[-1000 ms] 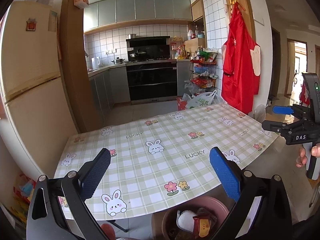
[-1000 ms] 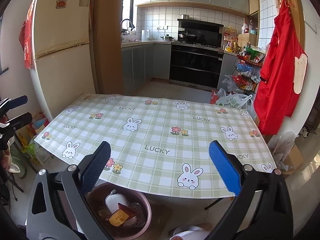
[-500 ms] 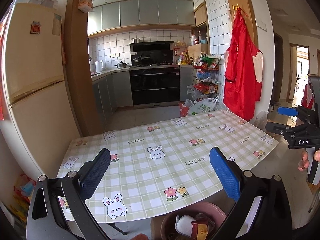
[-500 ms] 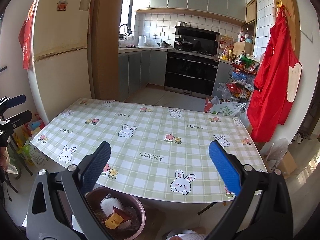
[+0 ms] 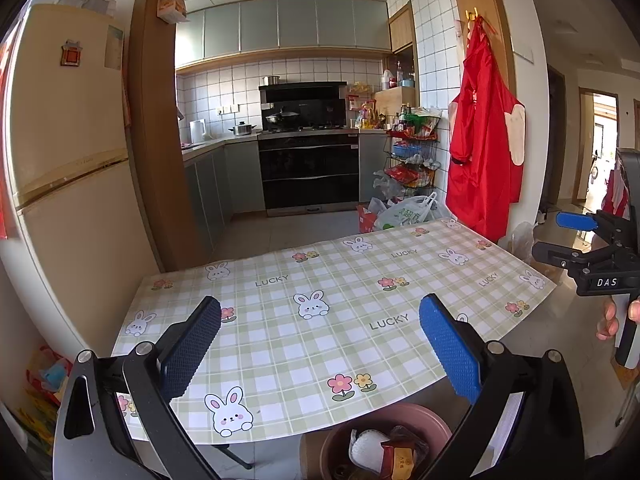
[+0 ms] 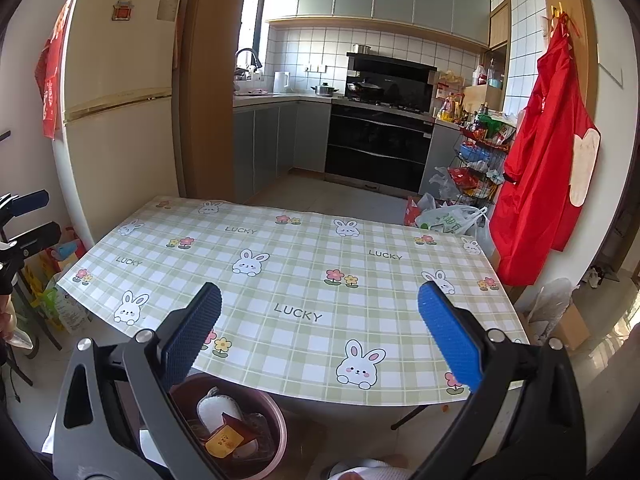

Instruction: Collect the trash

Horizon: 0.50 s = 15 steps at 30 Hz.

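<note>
A pink round bin (image 5: 436, 420) stands on the floor below the table's near edge, holding a white crumpled wrapper (image 5: 366, 446) and a red packet (image 5: 400, 458). It also shows in the right wrist view (image 6: 276, 420), with the white wrapper (image 6: 218, 408) and red-and-yellow packet (image 6: 226, 440) inside. My left gripper (image 5: 320, 344) is open and empty above the table's near edge. My right gripper (image 6: 320, 340) is open and empty, also above the near edge. The table (image 5: 320, 280) has a green checked bunny cloth with nothing on it.
A fridge (image 6: 120, 120) stands left of the table. A red garment (image 5: 484, 160) hangs on the right wall. Plastic bags (image 5: 400, 212) and a wire rack (image 5: 412, 160) sit beyond the table. The right gripper shows at the left view's right edge (image 5: 560, 236).
Both grippers have risen and drawn back a little from the table; the table looks smaller and lower. Both stay open and empty.
</note>
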{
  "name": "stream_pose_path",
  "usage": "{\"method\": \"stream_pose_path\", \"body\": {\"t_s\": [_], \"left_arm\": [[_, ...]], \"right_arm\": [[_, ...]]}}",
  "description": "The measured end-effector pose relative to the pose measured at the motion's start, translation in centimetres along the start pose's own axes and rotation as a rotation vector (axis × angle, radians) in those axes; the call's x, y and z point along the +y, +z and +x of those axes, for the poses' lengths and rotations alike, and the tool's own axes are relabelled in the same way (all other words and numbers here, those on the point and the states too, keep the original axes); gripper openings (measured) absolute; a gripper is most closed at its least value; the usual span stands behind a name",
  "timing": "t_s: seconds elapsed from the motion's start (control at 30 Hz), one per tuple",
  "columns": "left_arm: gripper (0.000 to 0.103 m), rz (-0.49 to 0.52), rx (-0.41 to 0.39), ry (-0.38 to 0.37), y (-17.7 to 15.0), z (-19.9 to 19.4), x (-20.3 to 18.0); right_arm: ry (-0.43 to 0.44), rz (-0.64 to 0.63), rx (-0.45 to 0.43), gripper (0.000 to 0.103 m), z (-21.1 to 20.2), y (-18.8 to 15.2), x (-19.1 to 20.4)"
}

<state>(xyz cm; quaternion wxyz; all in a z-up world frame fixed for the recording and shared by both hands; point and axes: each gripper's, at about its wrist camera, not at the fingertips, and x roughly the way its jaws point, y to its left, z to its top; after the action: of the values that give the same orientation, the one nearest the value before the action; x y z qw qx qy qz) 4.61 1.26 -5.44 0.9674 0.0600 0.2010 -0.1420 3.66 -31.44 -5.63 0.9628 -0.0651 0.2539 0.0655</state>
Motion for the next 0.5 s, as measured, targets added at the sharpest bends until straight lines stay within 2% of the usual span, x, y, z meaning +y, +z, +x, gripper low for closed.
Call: {"method": "stream_pose_path", "body": {"t_s": [0.5], "left_arm": [[0.097, 0.003, 0.002, -0.007, 0.03, -0.22, -0.39]], "right_arm": [[-0.009, 0.003, -0.003, 0.097, -0.23, 0.05, -0.41]]}}
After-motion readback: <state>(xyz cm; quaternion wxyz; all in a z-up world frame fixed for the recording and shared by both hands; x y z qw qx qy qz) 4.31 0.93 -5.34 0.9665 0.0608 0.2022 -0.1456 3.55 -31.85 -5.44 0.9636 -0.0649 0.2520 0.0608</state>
